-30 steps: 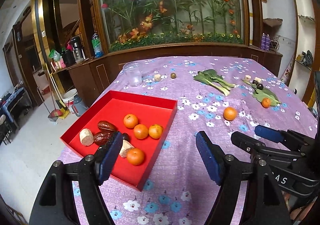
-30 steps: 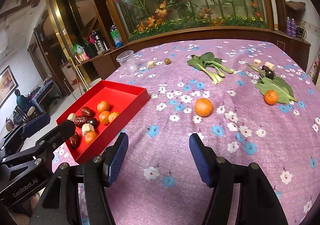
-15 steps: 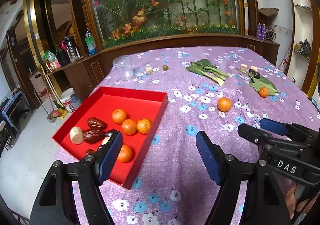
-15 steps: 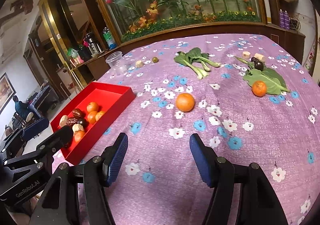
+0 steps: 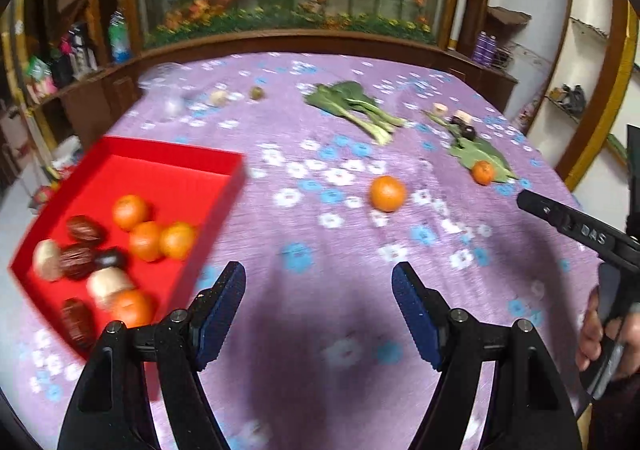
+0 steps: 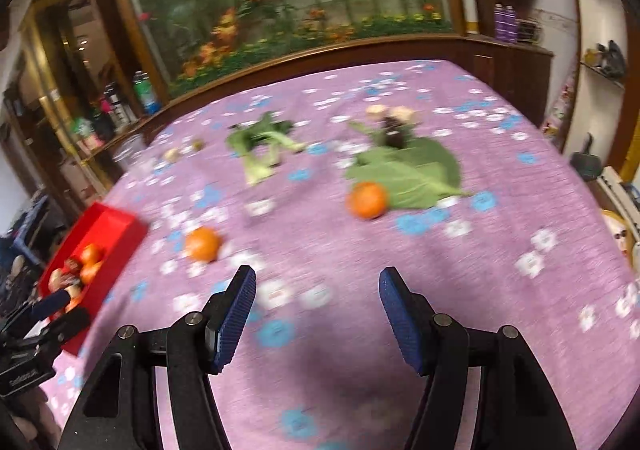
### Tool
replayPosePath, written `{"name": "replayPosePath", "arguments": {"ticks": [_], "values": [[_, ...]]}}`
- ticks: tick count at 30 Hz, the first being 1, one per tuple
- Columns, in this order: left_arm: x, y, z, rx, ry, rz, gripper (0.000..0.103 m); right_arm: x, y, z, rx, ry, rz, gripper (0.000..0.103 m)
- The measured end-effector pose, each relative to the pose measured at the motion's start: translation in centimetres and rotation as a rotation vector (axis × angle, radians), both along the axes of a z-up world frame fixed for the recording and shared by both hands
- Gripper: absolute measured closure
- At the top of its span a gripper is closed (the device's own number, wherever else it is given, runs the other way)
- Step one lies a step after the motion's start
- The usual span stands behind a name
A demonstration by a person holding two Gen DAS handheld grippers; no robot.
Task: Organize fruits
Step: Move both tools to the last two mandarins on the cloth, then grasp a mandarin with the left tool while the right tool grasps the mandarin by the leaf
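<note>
Both tongs are hanging above the tabletop (image 5: pixel 304 209) with their blue pads spread wide and nothing between them. The left tongs (image 5: pixel 318 306) are sitting over bare purple floral cloth, just right of the red tray (image 5: pixel 224 157), whose near corner is lying beside the left pad. The tray is holding four oranges (image 5: pixel 146 240), several dark dates (image 5: pixel 82 228) and a few pale chunks (image 5: pixel 46 260), all bunched toward its near end. One loose orange (image 5: pixel 387 193) is lying on the cloth ahead of the left tongs, well apart from the tray.

The right tongs (image 6: pixel 314 300) are pointing toward the far side of the tabletop. That loose orange (image 6: pixel 202 244) is showing ahead and left of the left pad. A second orange (image 6: pixel 367 199) is resting further ahead, touching the edge of a big green leaf (image 6: pixel 416 169). A dark fruit (image 6: pixel 394 129) and two pale pieces (image 6: pixel 404 114) are sitting at the leaf's far end. Bok choy (image 6: pixel 262 145) is lying left of the leaf. Both views are blurring, so finer detail is hard to tell.
</note>
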State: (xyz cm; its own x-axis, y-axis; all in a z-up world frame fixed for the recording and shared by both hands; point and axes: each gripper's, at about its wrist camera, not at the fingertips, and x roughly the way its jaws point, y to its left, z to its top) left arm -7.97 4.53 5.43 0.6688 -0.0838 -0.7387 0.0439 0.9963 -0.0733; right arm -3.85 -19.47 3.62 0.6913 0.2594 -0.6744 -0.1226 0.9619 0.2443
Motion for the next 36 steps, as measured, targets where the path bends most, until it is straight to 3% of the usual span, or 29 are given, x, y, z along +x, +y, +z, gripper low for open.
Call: {"name": "replayPosePath", "arguments": {"ticks": [11,17,24,26,27,28,32,36], "values": [[7.0,-3.1,-1.9,-0.029,0.017,-0.107,0.029,7.8,-2.1,-1.5,-0.035,0.052,-0.063,0.035],[9.9,-3.5,-3.8,-0.042,0.067,-0.105,0.029,9.7,-0.8,-2.8,-0.056,0.075,-0.044,0.035],[11.3,-5.0,-4.5,-0.034,0.069,-0.137,0.030,10.4,0.2,-3.7,-0.097,0.087,-0.026,0.035],[11.6,-5.7,-4.9,-0.003,0.079,-0.146,0.044,10.3,0.2,-3.7,-0.102,0.084,-0.029,0.040],[11.8,-6.0,-5.2,0.016,0.092,-0.146,0.062,10.4,0.2,-3.7,-0.105,0.082,-0.032,0.044],[11.7,-6.2,-5.2,0.034,0.079,-0.144,0.068,10.3,0.1,-3.7,-0.115,0.081,-0.037,0.051],[11.5,-6.1,-5.1,0.032,0.083,-0.139,0.070,10.3,-0.1,-3.7,-0.118,0.077,-0.041,0.067],[10.5,-4.9,-4.0,-0.005,0.062,-0.113,0.070,10.0,-0.3,-3.6,-0.091,0.073,-0.037,0.068]]}}
